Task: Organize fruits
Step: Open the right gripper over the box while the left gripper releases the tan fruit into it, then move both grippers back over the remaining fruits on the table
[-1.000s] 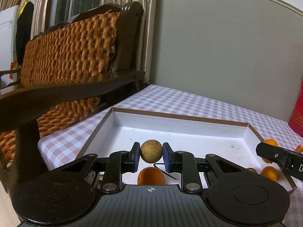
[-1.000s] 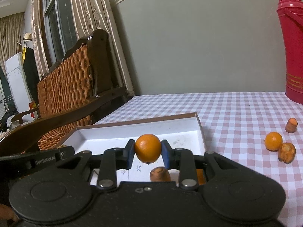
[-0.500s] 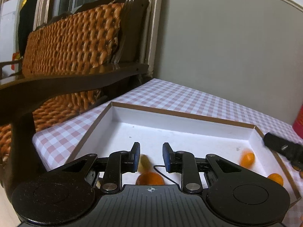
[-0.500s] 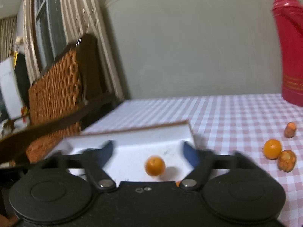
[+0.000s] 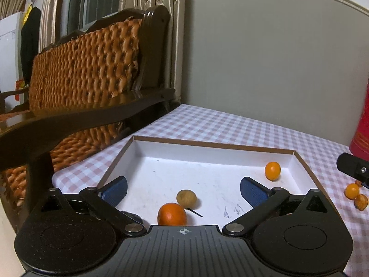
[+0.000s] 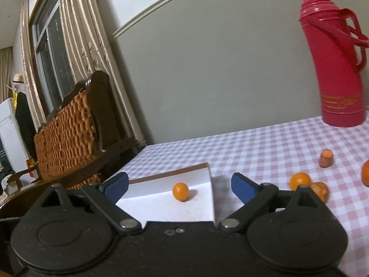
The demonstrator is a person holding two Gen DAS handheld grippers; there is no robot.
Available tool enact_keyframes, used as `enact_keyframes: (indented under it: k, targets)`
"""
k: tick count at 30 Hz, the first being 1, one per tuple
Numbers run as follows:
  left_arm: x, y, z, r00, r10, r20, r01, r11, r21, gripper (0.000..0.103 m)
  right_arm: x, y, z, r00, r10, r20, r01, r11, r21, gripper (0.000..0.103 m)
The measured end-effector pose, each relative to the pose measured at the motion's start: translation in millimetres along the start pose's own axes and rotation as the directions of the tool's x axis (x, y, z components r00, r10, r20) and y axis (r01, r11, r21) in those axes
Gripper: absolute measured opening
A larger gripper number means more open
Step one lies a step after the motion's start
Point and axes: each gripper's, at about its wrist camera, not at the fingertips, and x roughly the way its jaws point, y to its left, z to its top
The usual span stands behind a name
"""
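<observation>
The left gripper (image 5: 183,190) is spread wide over the white box (image 5: 297,159) and holds nothing; its jaws have just been opening, and the brown fruit (image 5: 186,198) lies free on the box floor below them, just behind a bigger orange (image 5: 172,214) at the near edge. The right gripper (image 6: 180,184) is also spread and empty; its jaws have just been opening too, and a small orange (image 6: 180,191) rests alone on the box floor near the far right corner of the box (image 6: 161,204).

So three fruits are in the box; on the checked tablecloth (image 6: 265,147), to the right of the box, more fruit waits: one orange (image 6: 299,181) touching a darker piece (image 6: 321,190), a small cut piece (image 6: 325,158) farther away, and one more orange (image 6: 365,173) at the picture's edge.

The step in hand seems to be the release and the going back for the next fruit. To do it well, I think each gripper should rise clear of the box wall before it moves sideways, so a finger does not push the light box; the round fruits can roll, so no bump is wanted. The right gripper is better placed for the orange pair; it should take the free side of the orange, away from the darker piece, with the pads across its middle; the red flask (image 6: 336,62) stands well apart and is no obstacle.
</observation>
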Motion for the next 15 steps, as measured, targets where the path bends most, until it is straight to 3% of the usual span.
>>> enact_keyframes:
  k: [15]
  targets:
    - [-20, -31, -1, 0.998, -0.059, -0.011, 0.059, 0.998, 0.035, 0.103, -31, -26, -2, 0.997, -0.074, 0.002, 0.074, 0.997, -0.008, 0.091]
